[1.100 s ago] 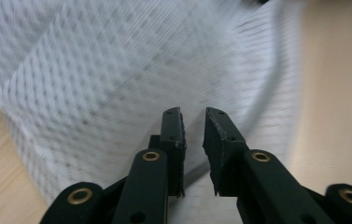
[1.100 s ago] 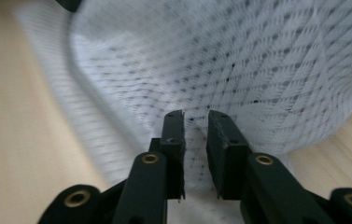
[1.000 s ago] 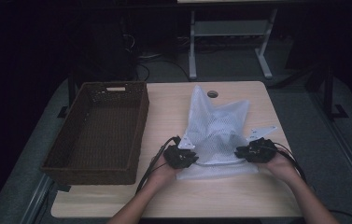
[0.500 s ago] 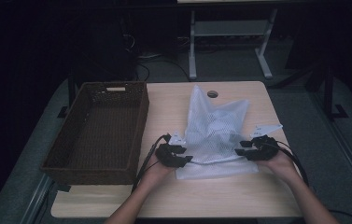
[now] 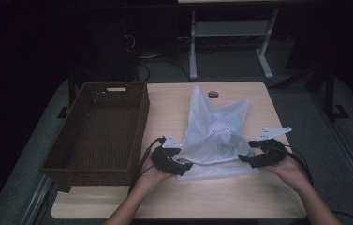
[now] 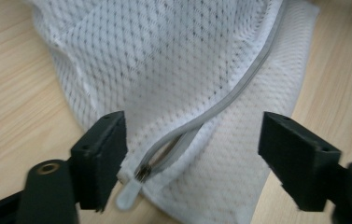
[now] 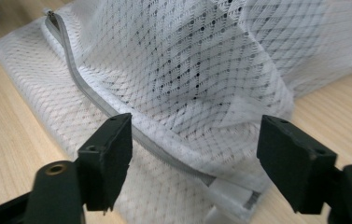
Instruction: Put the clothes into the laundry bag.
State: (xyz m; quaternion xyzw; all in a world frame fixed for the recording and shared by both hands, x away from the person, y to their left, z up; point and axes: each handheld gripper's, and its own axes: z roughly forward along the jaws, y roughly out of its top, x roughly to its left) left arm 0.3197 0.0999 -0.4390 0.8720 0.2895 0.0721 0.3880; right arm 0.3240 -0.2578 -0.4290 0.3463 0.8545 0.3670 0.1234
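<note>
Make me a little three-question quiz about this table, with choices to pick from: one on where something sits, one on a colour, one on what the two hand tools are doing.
1. Where is the basket relative to the mesh bag?
A. Left of it
B. Right of it
C. On top of it

2. What colour is the mesh bag?
A. Red
B. White
C. Black

3. How do the two grippers stand?
A. Both clamped on the basket
B. One lifted high above the table
C. Both open at the bag's near edge

Answers:
1. A: in the high view the basket sits at the table's left side, the bag at the middle.
2. B: the netting is white, with a grey zipper.
3. C: the left gripper and the right gripper each show wide-apart jaws with the bag between them.
</note>
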